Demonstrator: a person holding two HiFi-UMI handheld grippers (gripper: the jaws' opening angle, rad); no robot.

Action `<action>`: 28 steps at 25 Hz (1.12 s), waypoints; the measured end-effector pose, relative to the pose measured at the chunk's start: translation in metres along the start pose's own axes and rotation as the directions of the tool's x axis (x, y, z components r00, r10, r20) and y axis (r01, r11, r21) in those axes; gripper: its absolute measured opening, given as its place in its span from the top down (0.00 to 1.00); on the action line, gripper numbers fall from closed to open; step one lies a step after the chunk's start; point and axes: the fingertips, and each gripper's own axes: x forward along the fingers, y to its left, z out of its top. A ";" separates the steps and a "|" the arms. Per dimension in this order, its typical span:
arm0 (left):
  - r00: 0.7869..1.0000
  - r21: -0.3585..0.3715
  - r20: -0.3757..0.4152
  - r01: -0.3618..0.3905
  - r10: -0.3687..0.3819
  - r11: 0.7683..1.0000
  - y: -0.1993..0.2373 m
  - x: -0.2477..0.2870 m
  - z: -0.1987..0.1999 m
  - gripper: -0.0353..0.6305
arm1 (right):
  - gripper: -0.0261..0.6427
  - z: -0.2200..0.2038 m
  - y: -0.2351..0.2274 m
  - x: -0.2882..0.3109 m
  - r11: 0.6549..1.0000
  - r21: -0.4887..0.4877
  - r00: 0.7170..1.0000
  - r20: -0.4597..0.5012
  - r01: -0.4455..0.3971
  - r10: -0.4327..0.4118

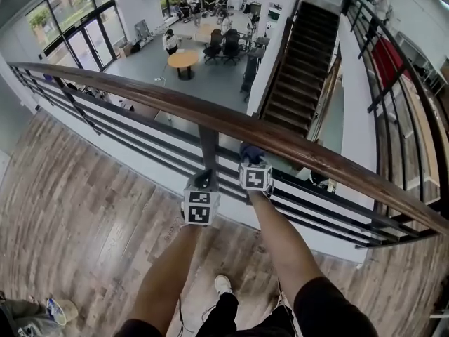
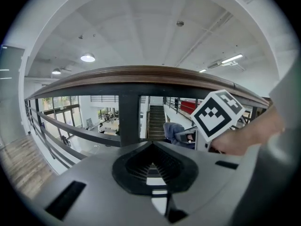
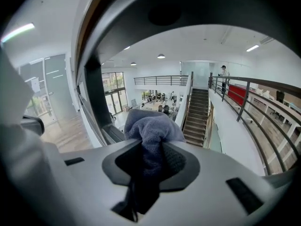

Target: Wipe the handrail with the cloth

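The brown wooden handrail (image 1: 231,121) runs on a slant from upper left to lower right across the head view, on a black post (image 1: 208,148). Both grippers sit just below it by that post. My right gripper (image 1: 252,163) is shut on a blue-grey cloth (image 1: 250,151) bunched at its tip; in the right gripper view the cloth (image 3: 153,126) bulges out of the shut jaws (image 3: 153,147), under the rail's curved underside (image 3: 89,27). My left gripper (image 1: 203,181) is shut on nothing and faces the post (image 2: 129,117) beneath the rail (image 2: 141,74). From there I see the right gripper's marker cube (image 2: 217,114) and the cloth (image 2: 175,130).
Black horizontal bars (image 1: 133,128) run under the handrail. Beyond them is a drop to a lower hall with a round table (image 1: 183,60) and a dark staircase (image 1: 300,62). I stand on wood flooring (image 1: 84,209); a bottle and a bag (image 1: 52,311) lie at the lower left.
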 end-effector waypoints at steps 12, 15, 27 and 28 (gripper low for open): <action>0.990 -0.012 -0.025 0.135 -0.136 0.991 -0.146 0.018 0.016 0.95 | 0.82 -0.041 -0.136 -0.071 0.994 0.065 0.996 -0.007 0.092 -0.091; 0.988 0.016 -0.006 0.152 -0.151 0.988 -0.189 0.026 0.033 0.95 | 0.82 -0.057 -0.182 -0.096 0.990 0.088 0.994 -0.022 0.111 -0.109; 0.956 0.057 -0.026 0.295 -0.294 0.954 -0.383 0.043 0.056 0.95 | 0.82 -0.115 -0.364 -0.187 0.967 0.157 0.978 -0.078 0.202 -0.191; 0.952 0.062 -0.033 0.305 -0.304 0.950 -0.397 0.040 0.059 0.95 | 0.82 -0.118 -0.375 -0.196 0.964 0.164 0.977 -0.082 0.208 -0.197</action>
